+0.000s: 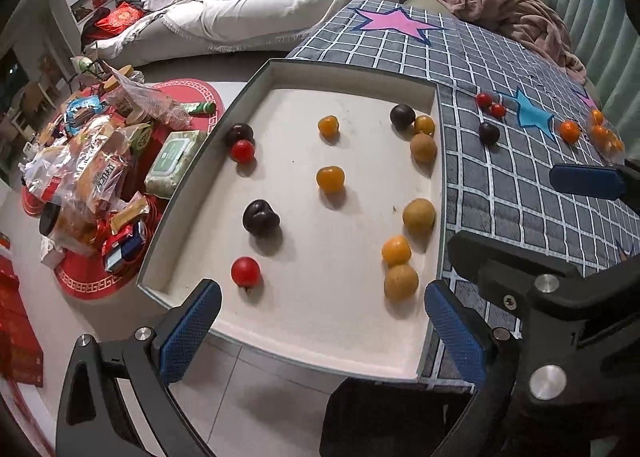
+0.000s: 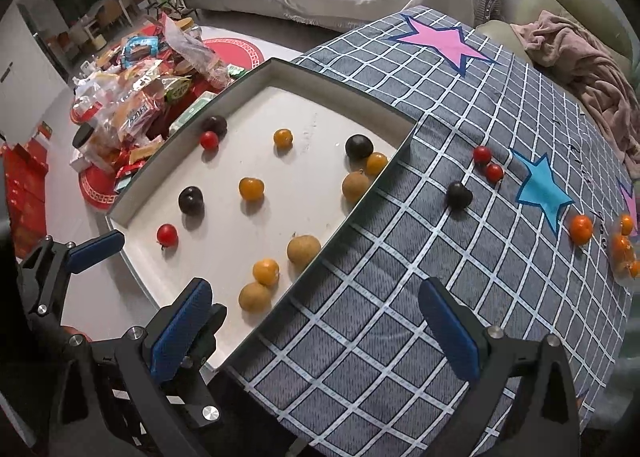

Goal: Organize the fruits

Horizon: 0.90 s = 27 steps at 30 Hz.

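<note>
White tray (image 1: 280,73) on grey checked cloth (image 1: 500,193) (pink, blue stars).

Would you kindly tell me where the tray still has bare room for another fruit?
The tray's far end, beyond the orange fruit, is bare, as is the near end by the left tool. The right wall is crowded with brown fruits.

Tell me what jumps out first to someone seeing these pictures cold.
A shallow white tray scattered with small fruits: dark plums, red tomatoes, orange and tan ones. Right of it, a grey checked cloth with a pink star and blue star holds more loose fruit. Both grippers, left gripper and right gripper, hover with jaws open and empty.
</note>
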{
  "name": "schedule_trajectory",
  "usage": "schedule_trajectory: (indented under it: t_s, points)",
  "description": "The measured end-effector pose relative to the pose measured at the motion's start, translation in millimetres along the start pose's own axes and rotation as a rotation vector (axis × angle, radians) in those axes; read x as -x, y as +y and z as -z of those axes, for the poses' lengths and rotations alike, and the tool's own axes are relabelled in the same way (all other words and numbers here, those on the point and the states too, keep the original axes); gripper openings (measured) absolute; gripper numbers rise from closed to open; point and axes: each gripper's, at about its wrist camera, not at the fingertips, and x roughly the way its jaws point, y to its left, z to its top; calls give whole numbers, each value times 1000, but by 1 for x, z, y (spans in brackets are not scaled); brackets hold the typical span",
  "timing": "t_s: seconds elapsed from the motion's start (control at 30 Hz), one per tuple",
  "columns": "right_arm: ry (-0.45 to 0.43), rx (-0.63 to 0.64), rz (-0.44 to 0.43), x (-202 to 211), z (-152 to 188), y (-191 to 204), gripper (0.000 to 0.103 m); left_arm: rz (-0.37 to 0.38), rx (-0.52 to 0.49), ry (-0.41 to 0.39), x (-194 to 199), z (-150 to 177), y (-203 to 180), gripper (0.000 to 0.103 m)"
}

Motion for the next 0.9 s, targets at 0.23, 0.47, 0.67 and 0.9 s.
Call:
schedule_trajectory:
  t_s: [0.23,0.47,0.67,0.9]
  points:
    - [9,4,0,0,7,2,103,4,-13,0,5,6,-5,102]
    - [13,-3,2,-1,11,-1,103,7,-19,2,8,9,-7,102]
    - [14,-5,-3,-1,13,-2,103,7,-19,9,8,11,-8,102]
    - [16,0,-2,-1,15,0,103,12,-14,19,8,13,-9,102]
